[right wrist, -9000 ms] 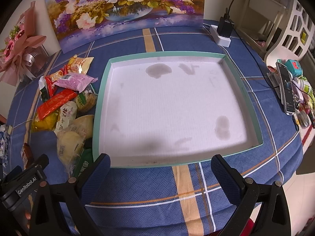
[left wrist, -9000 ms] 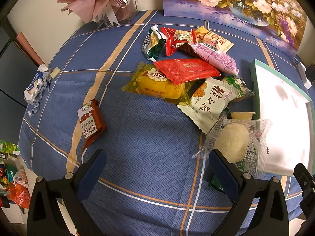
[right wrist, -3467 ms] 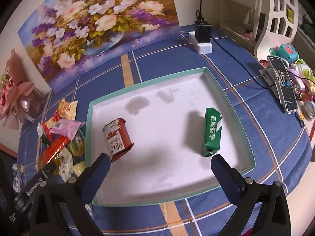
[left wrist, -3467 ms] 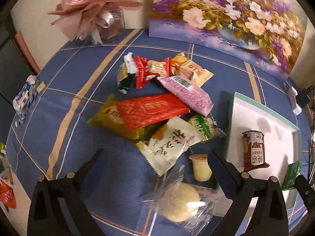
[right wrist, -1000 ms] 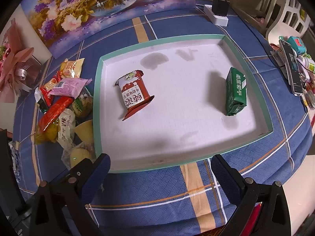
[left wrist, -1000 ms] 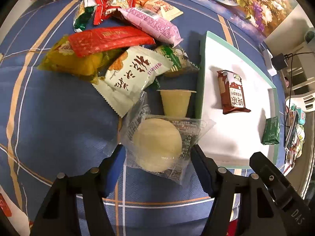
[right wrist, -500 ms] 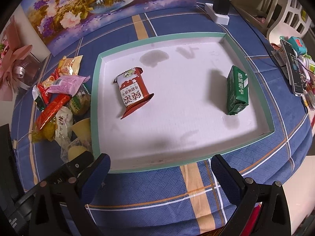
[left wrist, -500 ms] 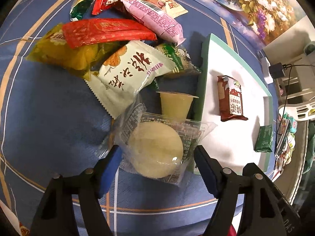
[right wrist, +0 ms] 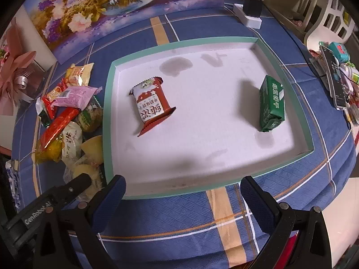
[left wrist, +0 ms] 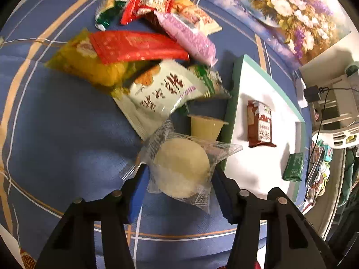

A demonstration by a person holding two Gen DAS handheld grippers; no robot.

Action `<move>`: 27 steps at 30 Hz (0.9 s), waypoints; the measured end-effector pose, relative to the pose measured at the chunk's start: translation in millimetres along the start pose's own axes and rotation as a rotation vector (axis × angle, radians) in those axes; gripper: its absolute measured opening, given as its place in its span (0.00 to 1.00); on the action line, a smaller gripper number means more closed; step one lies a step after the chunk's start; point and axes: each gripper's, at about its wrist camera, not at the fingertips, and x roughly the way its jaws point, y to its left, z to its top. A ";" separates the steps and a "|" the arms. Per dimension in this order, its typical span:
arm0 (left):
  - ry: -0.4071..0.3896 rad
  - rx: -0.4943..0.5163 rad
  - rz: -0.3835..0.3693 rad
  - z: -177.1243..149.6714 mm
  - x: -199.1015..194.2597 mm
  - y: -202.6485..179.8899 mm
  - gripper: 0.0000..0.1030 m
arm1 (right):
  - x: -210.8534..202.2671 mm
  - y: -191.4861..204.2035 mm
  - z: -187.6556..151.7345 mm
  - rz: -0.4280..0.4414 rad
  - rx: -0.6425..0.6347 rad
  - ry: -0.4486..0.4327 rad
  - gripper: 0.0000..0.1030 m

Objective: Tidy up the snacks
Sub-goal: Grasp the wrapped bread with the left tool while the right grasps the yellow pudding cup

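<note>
My left gripper is shut on a round pale bun in a clear wrapper, just left of the white tray with a teal rim. The tray holds a brown-red snack pack and a green pack. A yellow jelly cup stands beside the tray's left wall. A pile of snack packets lies on the blue cloth left of the tray. My right gripper is open and empty over the tray's near edge.
A flower painting leans at the table's back. A power strip with a plug lies behind the tray. A phone and small items sit at the right. A pink bouquet stands at the far left.
My left gripper's fingers have closed in on the wrapped bun and now grip it. The right gripper stays open over the tray's near edge.
</note>
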 end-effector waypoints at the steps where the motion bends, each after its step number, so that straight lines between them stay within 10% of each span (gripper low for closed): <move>1: -0.007 -0.006 -0.005 0.2 -4.5 -0.3 0.55 | -1.0 0.5 0.4 0.005 -0.001 -0.006 1.00; 19: -0.109 -0.165 0.023 13.8 -38.6 56.5 0.52 | -0.1 62.7 2.5 0.189 -0.120 -0.081 1.00; 27: -0.074 -0.215 -0.038 18.5 -26.2 65.4 0.61 | 6.9 98.6 4.0 0.271 -0.250 -0.103 0.72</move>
